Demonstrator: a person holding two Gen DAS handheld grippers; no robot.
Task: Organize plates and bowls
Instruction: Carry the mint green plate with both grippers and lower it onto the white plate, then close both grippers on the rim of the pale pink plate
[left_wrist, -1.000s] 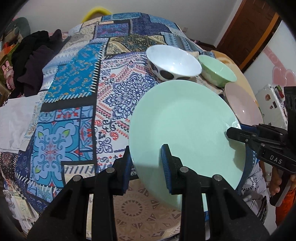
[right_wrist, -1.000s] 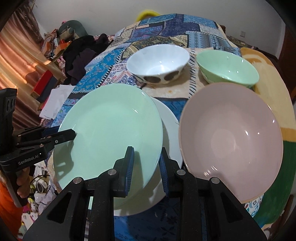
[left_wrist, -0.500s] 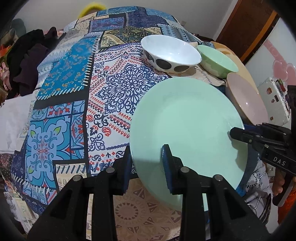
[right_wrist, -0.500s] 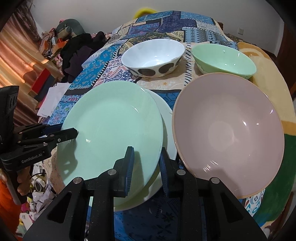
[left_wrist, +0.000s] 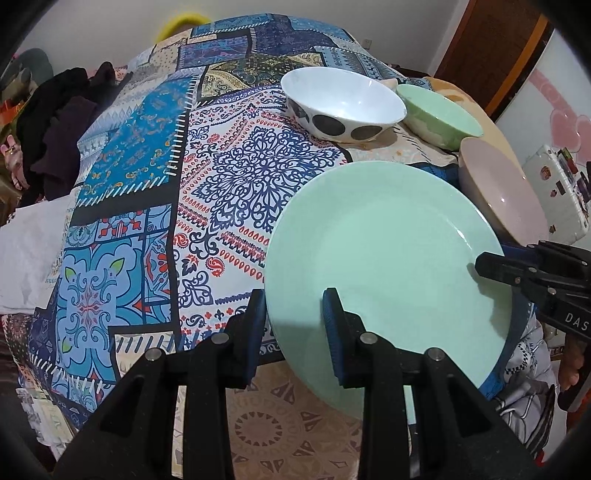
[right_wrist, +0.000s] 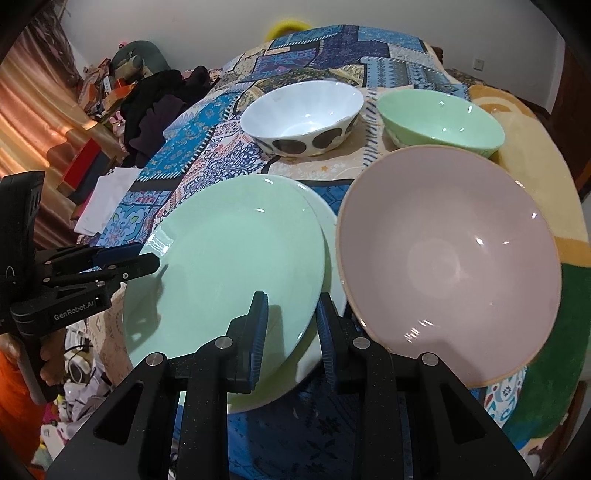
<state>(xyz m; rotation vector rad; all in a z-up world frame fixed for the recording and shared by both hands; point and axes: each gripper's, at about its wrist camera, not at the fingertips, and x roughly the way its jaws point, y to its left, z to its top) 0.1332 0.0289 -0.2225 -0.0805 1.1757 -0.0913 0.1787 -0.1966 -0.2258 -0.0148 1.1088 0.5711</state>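
**Both sets of fingers narrow on the green plate**

My left gripper (left_wrist: 291, 306) has its fingers (left_wrist: 334, 332) drawn in to a narrow gap, and the near-left rim of the green plate (left_wrist: 388, 258) runs between them. One blue pad sits on the plate's upper face and the other is tucked just outside and below the rim. I read that as a pinch on the plate.

My right gripper (right_wrist: 290, 310) is narrower, almost closed. From its own camera, the plate's near-right edge passes between the two pads. The left wrist view shows one of its fingers lying across the top of that rim at the far right. A white plate (right_wrist: 334, 266) lies directly under the green one, showing only as a crescent along its right side. I cannot tell whether its rim is also caught in the right fingers.

The green plate is pale mint, glossy, plain and shallow, and it tilts a little. It lies at the near edge of the desk, over the patchwork cloth (left_wrist: 240, 184), spanning the space between my two grippers.

Just to its right, nearly touching the white plate, is a large pink bowl (right_wrist: 450, 258). Farther back, a white bowl with dark spots (right_wrist: 303, 114) and a green bowl (right_wrist: 439, 118) stand side by side, upright and well clear of the fingers.
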